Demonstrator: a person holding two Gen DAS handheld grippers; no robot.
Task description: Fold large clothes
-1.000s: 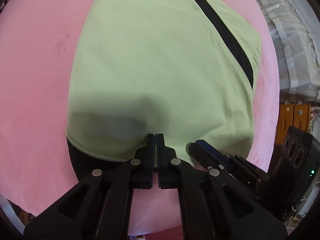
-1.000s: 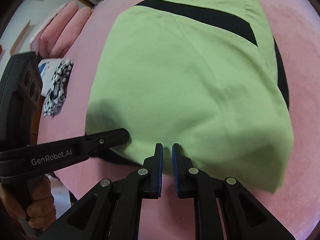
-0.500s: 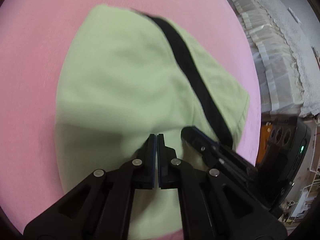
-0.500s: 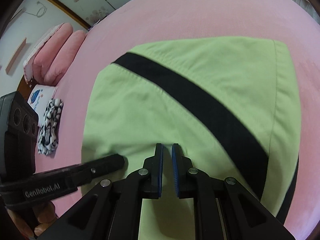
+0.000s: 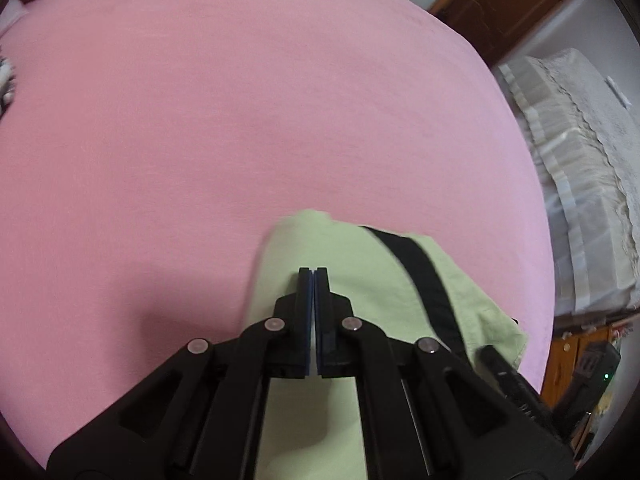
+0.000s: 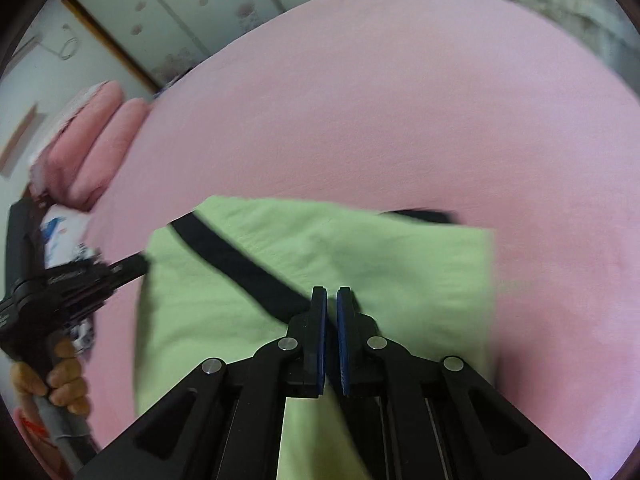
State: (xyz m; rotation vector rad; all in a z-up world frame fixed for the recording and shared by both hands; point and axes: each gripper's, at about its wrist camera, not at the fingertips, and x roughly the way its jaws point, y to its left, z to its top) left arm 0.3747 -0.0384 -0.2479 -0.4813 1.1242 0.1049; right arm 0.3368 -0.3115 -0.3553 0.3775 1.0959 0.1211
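A light green garment (image 5: 372, 292) with a black stripe (image 5: 424, 276) lies folded on the pink bed (image 5: 240, 120). My left gripper (image 5: 313, 270) is shut with nothing in it, its tips over the garment's far left part. In the right wrist view the garment (image 6: 380, 248) spreads under my right gripper (image 6: 331, 289). Its jaws are closing, with only a thin slit left and nothing between the pads. The left gripper (image 6: 136, 264) shows there at the garment's left edge, held by a hand (image 6: 64, 376). Whether the tips touch the cloth is unclear.
Pink pillows (image 6: 92, 140) and a patterned cloth (image 6: 60, 236) lie at the bed's far left. A lace-covered piece of furniture (image 5: 580, 200) and a wooden door (image 5: 508, 0) stand beyond the bed's right edge. Bare pink sheet stretches ahead of the garment.
Both grippers moved forward over the garment from its near edge and tilted up, so the garment now sits low in both views. The right jaws have narrowed.
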